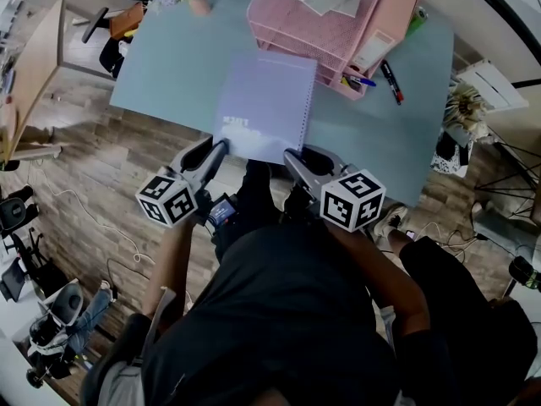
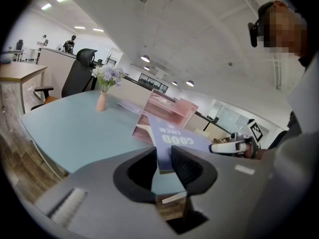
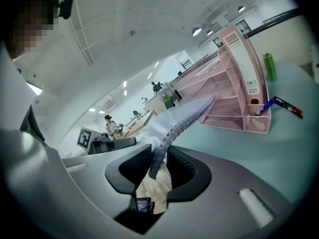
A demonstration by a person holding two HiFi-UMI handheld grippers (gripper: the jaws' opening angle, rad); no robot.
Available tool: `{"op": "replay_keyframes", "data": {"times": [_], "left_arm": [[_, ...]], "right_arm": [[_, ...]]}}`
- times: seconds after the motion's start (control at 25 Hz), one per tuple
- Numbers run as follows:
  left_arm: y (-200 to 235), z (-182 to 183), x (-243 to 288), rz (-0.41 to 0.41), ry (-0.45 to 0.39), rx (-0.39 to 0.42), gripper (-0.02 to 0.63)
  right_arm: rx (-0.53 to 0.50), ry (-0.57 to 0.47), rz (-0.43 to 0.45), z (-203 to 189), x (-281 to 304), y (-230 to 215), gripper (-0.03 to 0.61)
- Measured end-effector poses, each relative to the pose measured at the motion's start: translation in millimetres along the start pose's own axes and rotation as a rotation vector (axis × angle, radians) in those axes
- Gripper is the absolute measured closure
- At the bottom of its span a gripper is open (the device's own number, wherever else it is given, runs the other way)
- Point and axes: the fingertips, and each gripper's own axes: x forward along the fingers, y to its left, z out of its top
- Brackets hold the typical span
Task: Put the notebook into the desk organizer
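Notebook: lilac spiral notebook (image 1: 266,104), cover up, over the near edge of the table (image 1: 169,66). I can't tell whether its far edge touches the tabletop.
Left gripper (image 1: 221,146): jaws narrow, clamped on the near left corner.
Right gripper (image 1: 293,156): jaws narrow, pinching the near right corner at the spiral.
Desk organizer (image 1: 304,25): pink mesh, far right, papers already inside; the notebook lies just short of it.
Done: grip secured, by my reading.
Left: carry it farther, slot it in, release.
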Motion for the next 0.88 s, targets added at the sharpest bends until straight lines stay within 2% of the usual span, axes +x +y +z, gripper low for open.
{"op": "replay_keyframes", "data": {"times": [0.88], "left_arm": [[13,-15,43,-0.027,0.085,-0.016,0.459]], "right_arm": [[0.069,0.007,-0.055,-10,9,-41,0.482]]}}
